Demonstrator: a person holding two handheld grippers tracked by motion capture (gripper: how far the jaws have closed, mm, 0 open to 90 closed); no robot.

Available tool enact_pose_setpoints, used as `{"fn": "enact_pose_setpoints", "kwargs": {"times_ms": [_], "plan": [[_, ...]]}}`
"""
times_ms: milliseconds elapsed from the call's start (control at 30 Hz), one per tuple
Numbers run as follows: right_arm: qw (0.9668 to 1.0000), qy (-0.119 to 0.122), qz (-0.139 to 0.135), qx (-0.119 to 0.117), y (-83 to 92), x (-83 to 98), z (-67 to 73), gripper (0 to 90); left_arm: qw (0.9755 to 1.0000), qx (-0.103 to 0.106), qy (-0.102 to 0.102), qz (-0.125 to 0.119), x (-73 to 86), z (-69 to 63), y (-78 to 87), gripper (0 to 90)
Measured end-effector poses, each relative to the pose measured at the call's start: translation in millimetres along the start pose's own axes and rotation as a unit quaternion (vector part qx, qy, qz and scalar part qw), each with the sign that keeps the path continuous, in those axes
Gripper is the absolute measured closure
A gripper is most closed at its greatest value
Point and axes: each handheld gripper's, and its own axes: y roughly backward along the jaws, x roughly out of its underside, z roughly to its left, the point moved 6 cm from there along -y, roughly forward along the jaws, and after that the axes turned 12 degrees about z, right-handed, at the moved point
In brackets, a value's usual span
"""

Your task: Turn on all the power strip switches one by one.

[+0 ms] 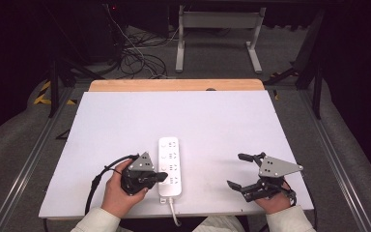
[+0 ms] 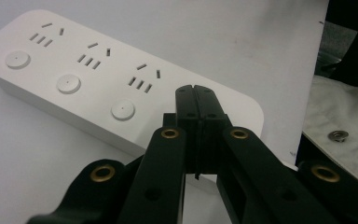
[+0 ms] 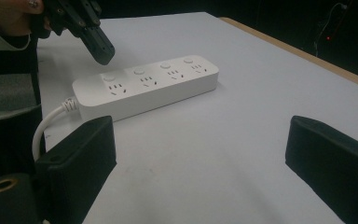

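Power strip (image 1: 169,166) lies lengthwise near the table's (image 1: 125,121) 6 o'clock edge. Left gripper (image 1: 161,177), jaws pressed together and empty, hovers over the nearest switch button (image 3: 108,77), likely forming a blunt tip to press it. Right gripper (image 1: 238,170) rests at the strip's 3 o'clock, jaws apart, idle.

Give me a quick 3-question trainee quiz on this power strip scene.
1. True or false: the left gripper has its fingers pressed together with nothing between them.
2. Multiple choice: where is the left gripper's tip? A) over the strip's near end, by the cord B) at the strip's far end C) on the bare table, far from the strip
3. How many round buttons does the strip have?

Key:
1. True: the fingers meet, empty.
2. A: it hangs above the button nearest the cord; contact can't be told.
3. Four, one beside each socket. The right gripper waits open, apart from the strip.
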Motion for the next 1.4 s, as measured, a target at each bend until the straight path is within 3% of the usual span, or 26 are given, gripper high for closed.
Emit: {"fn": "enact_pose_setpoints", "kwargs": {"times_ms": [333, 500, 767, 1400], "plan": [[1.0000, 0.000, 0.000, -0.001, -0.3, 0.1, 0.1, 8.8, 0.9999, -0.001, 0.011, 0.011, 0.9, -0.4, -9.0, 89.6], [1.0000, 0.000, 0.000, -0.002, -0.3, 0.0, -0.1, 8.8, 0.9997, -0.008, 0.009, 0.023, 2.3, 0.7, -12.9, 89.7], [1.0000, 0.001, 0.001, -0.003, -0.3, 0.1, 0.5, 8.8, 0.9996, -0.017, 0.007, 0.022, 2.6, 1.4, -12.9, 89.8], [1.0000, 0.005, 0.002, -0.003, -0.6, -0.1, 1.9, 8.8, 0.9994, -0.017, 0.003, 0.030, 4.7, 0.5, -13.9, 90.0]]}}
